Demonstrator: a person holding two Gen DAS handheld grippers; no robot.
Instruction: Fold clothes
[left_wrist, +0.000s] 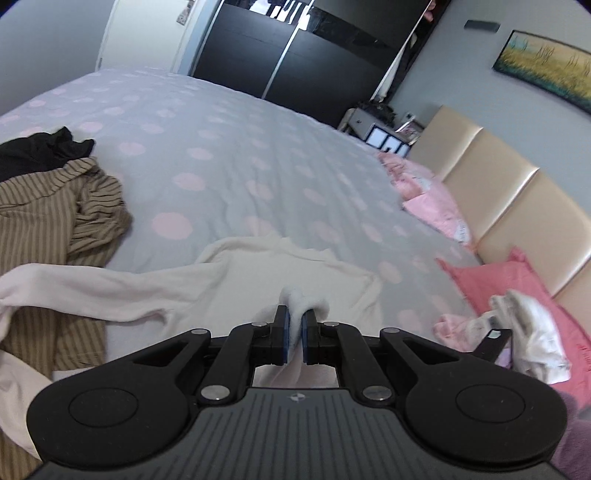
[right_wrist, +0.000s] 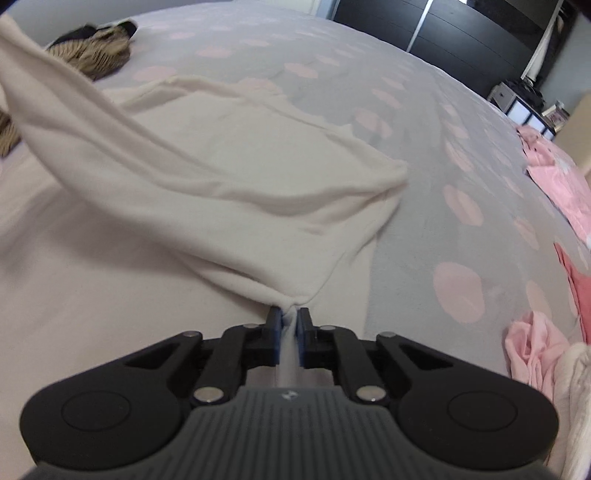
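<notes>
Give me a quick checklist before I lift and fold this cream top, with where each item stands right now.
1. Left gripper shut on the cream top: ok, fabric bunched between the pads.
2. Right gripper shut on the cream top: ok, a corner is pinched.
3. Fabric between the two grips free of twists: cannot tell, one part rises out of the right wrist view.
4. Bedspread beyond the top bare enough to lay it flat: ok.
5. Striped brown garment apart from the top: not ok, a cream sleeve lies across it.
6. Pink clothes apart from the top: ok.
</notes>
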